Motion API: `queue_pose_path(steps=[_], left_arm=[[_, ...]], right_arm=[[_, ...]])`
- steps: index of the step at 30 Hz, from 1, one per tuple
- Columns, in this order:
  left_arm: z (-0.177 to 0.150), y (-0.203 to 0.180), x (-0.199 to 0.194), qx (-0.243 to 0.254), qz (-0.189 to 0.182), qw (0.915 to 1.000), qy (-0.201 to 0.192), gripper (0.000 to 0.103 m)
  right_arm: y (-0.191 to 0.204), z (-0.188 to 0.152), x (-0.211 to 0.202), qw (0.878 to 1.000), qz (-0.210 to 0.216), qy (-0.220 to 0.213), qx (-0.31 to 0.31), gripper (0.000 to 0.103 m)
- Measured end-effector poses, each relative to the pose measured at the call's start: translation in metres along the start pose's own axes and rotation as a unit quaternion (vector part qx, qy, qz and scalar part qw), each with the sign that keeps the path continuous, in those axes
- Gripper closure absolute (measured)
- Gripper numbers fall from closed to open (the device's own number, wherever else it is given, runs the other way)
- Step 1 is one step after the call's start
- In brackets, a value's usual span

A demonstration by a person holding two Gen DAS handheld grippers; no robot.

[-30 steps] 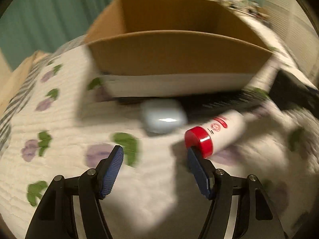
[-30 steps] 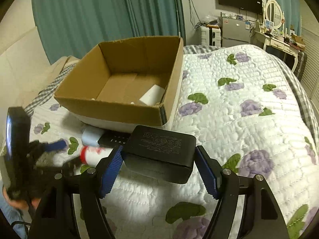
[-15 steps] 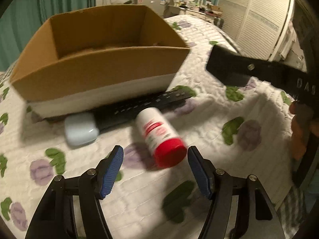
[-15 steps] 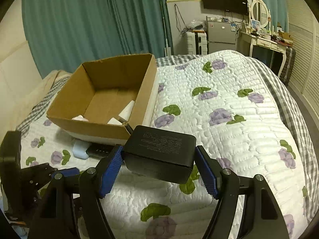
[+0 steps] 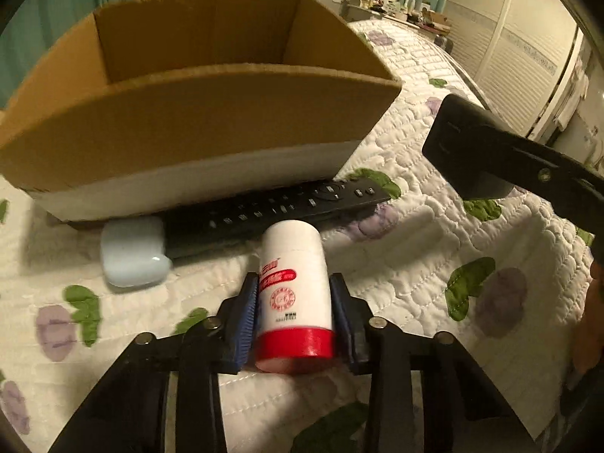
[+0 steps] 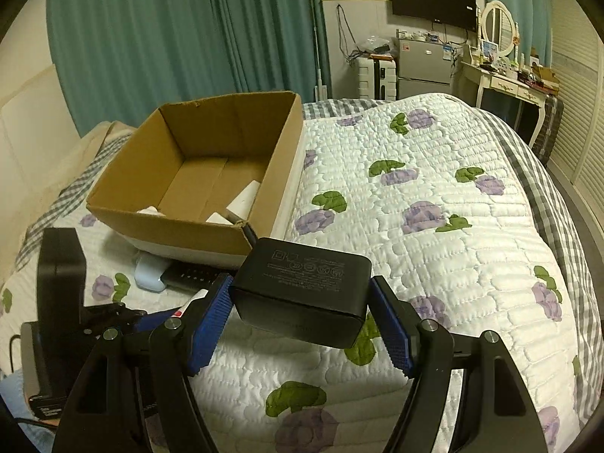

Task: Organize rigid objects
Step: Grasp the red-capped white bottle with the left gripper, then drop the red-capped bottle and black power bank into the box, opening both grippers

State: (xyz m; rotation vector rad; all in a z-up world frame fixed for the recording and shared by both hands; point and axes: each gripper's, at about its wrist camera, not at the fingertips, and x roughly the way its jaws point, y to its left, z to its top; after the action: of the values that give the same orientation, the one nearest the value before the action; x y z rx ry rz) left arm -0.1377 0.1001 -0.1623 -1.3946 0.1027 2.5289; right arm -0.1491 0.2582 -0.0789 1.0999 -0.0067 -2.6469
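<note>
My left gripper (image 5: 294, 298) is shut on a white bottle with a red cap (image 5: 292, 287), which lies on the quilt with the cap toward me. Behind it lie a black remote (image 5: 275, 207) and a pale blue case (image 5: 132, 253), both against the cardboard box (image 5: 196, 120). My right gripper (image 6: 302, 313) is shut on a black power adapter (image 6: 302, 287), held above the quilt to the right of the box (image 6: 200, 173). The box holds a few white items (image 6: 243, 202). The right gripper with the adapter (image 5: 472, 151) shows at the right of the left wrist view.
The flowered white quilt (image 6: 434, 226) covers the bed, open to the right of the box. Teal curtains (image 6: 170, 37) hang behind. A fridge (image 6: 422, 64) and a dressing table (image 6: 502, 75) stand at the far wall.
My left gripper has moved forward and shut on the red-capped bottle, which lay loose between the open jaws before. My right gripper has kept hold of the adapter and shifted slightly.
</note>
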Motion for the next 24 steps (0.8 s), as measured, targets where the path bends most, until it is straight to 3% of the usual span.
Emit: queue_pose_path(steps=[8, 16, 21, 24], left_arm=[[0.015, -0.008, -0.059, 0.002, 0.037, 0.996, -0.081, 0.067], [0.052, 0.021, -0.131, -0.02, 0.046, 0.9848, -0.167, 0.067], [0.084, 0.054, -0.148, -0.035, 0.068, 0.978, -0.194, 0.067], [0.102, 0.071, -0.134, -0.039, 0.083, 0.9772, -0.191, 0.067]], right_arm=[[0.016, 0.011, -0.031, 0.999, -0.004, -0.034, -0.032, 0.031], [0.038, 0.068, -0.065, 0.992, 0.015, -0.098, -0.079, 0.031], [0.056, 0.105, -0.056, 0.987, 0.015, -0.129, -0.097, 0.031], [0.062, 0.125, -0.036, 0.987, 0.028, -0.129, -0.094, 0.031]])
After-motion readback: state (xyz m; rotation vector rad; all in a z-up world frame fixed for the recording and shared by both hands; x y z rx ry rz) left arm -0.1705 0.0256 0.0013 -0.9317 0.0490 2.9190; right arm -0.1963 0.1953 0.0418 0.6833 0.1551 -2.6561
